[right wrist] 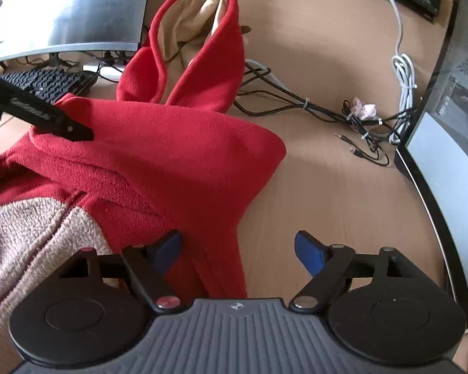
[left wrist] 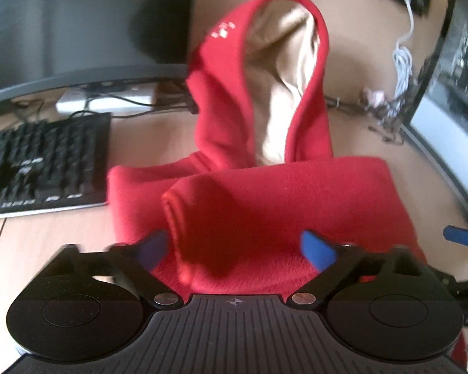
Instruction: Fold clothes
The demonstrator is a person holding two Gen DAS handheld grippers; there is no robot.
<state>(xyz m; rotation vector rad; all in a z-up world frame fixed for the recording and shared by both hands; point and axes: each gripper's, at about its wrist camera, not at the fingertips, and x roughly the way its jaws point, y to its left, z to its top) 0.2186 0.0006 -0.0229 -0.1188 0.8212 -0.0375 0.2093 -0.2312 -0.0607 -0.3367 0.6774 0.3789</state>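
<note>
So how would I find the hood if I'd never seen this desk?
Start at the brown desk and find the red fleece jacket piled in the middle. The hood sticks up at its far end, near the monitor. Only it opens to show cream lining.

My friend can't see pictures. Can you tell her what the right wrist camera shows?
A red hoodie with a tan lining lies partly folded on a wooden desk, its hood pointing away. The open right gripper hovers over its edge; cables lie to the right.
</note>
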